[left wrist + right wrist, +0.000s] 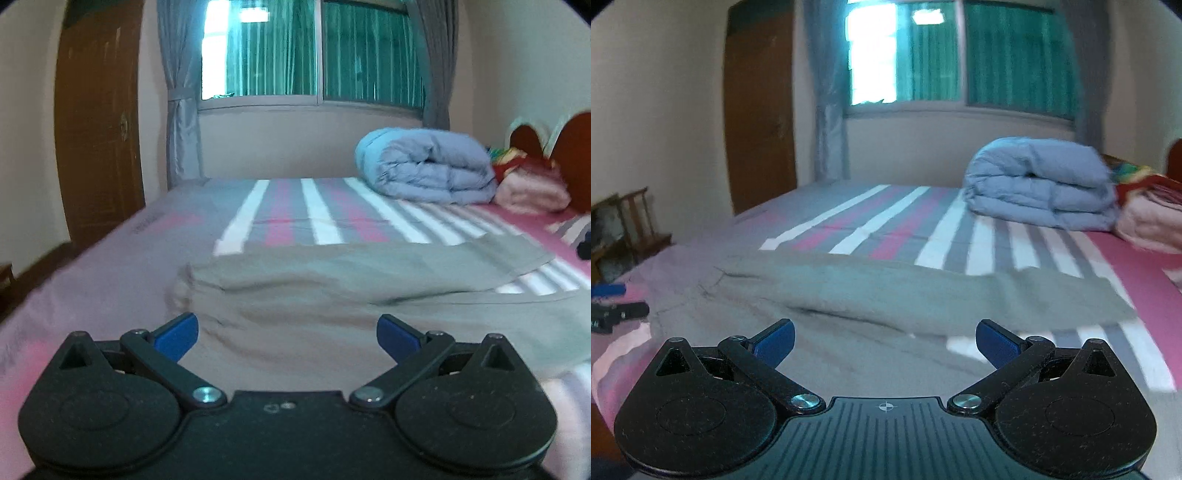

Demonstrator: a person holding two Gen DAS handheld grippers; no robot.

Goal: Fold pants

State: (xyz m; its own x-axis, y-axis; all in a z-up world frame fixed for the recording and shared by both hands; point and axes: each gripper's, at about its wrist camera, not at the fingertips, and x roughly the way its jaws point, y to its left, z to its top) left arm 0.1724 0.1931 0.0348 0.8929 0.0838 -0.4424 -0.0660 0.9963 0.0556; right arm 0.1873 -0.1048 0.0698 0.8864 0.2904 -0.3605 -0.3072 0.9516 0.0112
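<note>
left claw (pixel 287 334) wide | right claw (pixel 885 338) wide | pants (pixel 332 291) flat | folded duvet (pixel 424 166) well beyond

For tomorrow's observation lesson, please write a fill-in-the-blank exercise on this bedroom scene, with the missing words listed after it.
1. The grey-green pants lie spread on the ____.
2. Both the left gripper and the right gripper have their jaws ____.
3. The folded quilt near the headboard is light ____.
4. Each gripper's finger pads are coloured ____.

Missing words: bed; open; blue; blue
</note>
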